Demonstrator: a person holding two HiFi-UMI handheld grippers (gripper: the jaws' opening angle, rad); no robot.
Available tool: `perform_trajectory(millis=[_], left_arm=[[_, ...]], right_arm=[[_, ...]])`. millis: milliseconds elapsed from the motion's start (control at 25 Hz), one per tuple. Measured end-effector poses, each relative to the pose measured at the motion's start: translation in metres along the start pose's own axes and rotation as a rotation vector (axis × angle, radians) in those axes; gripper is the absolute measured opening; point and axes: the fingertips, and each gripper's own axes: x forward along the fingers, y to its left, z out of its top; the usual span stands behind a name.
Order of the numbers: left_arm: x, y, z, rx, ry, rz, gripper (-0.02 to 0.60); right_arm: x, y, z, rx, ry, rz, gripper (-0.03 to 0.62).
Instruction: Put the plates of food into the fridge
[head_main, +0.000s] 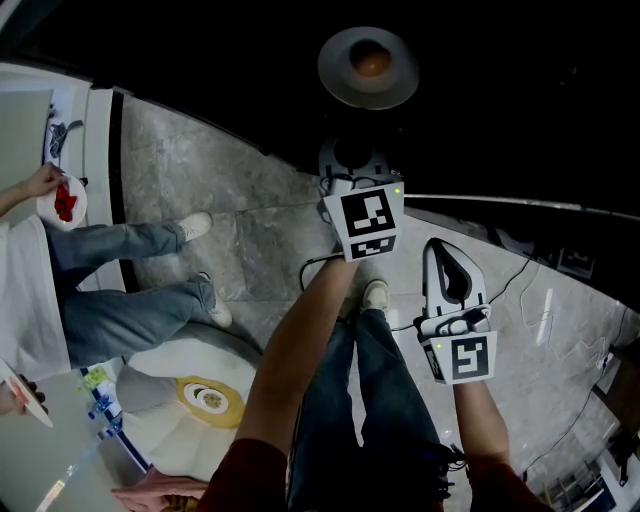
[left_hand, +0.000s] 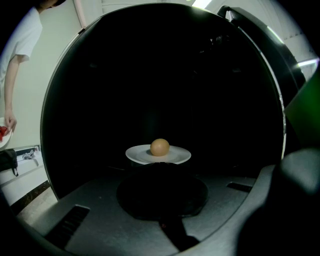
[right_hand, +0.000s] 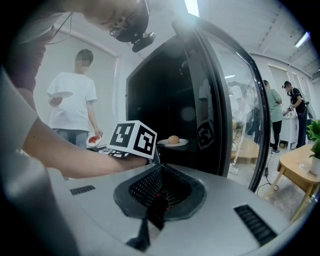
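Above a grey stone-tiled floor (head_main: 250, 230), the left gripper (head_main: 350, 165) clamps the rim of a white round plate (head_main: 345, 85) bearing a brown ball of food (head_main: 371, 62), held in the dark mouth of the black fridge (right_hand: 150, 95). Only the right gripper view shows its glass door (right_hand: 235, 100) swung open. The right gripper (head_main: 446, 255) is closed, empty.

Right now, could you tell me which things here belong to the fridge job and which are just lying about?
Job: white plate with a round brown food item; left gripper shut on it; dark fridge; its open door.
Lying about: yellow roll; wooden side table; potted plant.
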Motion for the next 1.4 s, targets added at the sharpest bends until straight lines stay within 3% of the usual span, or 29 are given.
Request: perform_trajectory(millis=[1400], left_arm=[[-0.027,-0.003,-0.005,0.028,-0.03,-0.028,0.008]], right_arm=[[-0.001,0.009,0.005,-0.008,-0.01,0.007,0.011]])
